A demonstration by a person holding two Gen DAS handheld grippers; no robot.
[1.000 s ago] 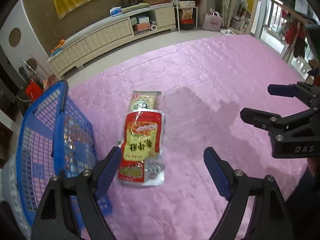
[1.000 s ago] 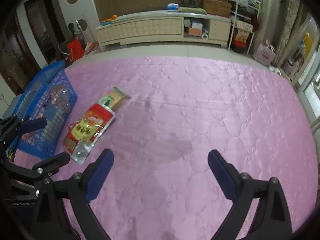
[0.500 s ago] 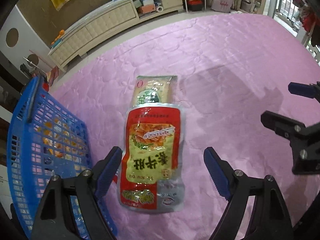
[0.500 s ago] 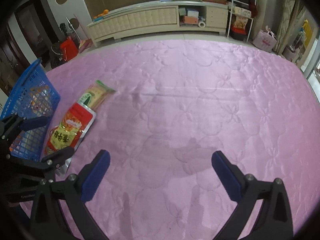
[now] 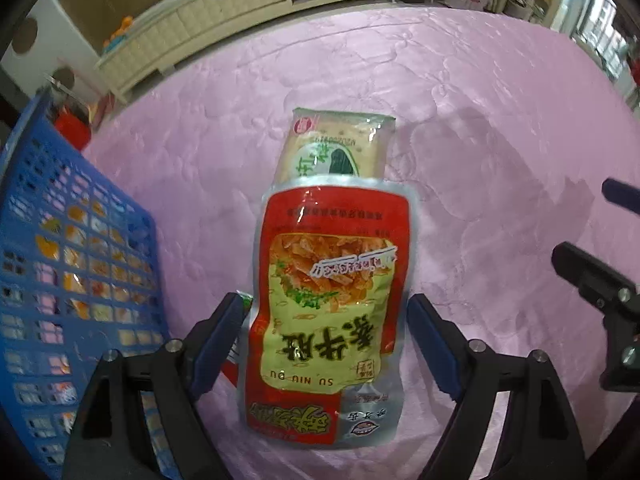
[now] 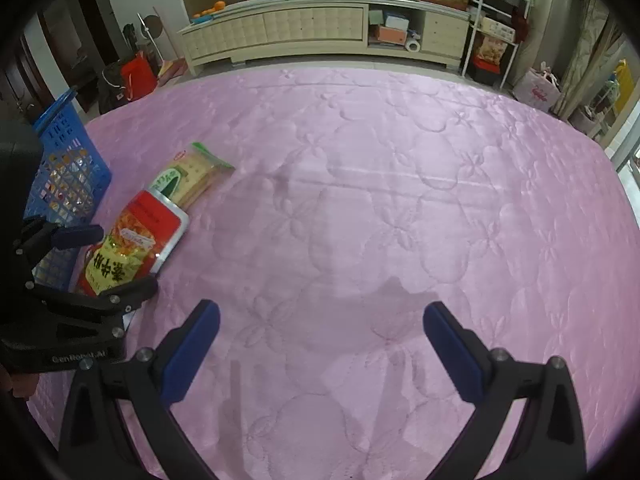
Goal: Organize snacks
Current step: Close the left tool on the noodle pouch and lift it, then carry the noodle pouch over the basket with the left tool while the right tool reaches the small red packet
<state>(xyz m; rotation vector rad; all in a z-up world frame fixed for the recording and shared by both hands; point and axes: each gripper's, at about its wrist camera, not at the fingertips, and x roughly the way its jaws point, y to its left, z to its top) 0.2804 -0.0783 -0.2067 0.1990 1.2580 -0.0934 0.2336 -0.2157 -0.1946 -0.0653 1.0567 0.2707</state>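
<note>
So you've got the pink quilt (image 6: pixel 400 200) covering basically everything, w/ the blue basket (image 5: pixel 60 260) at its left edge and some snacks already showing thru the mesh. Red snack pouch (image 5: pixel 328 300) lies flat on the quilt, overlapping the cracker pack (image 5: pixel 340 148) behind it. Your left gripper (image 5: pixel 326 328) is closing w/ the pouch between its pads, can't tell if they're touching it yet; right gripper (image 6: pixel 320 336) is spread wide over bare quilt, nothing in it.

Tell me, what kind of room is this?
Most likely a home living room: a long cream low cabinet lines the far wall, a white wire shelf rack holds household clutter, and a pink quilted cover spreads across the foreground.
</note>
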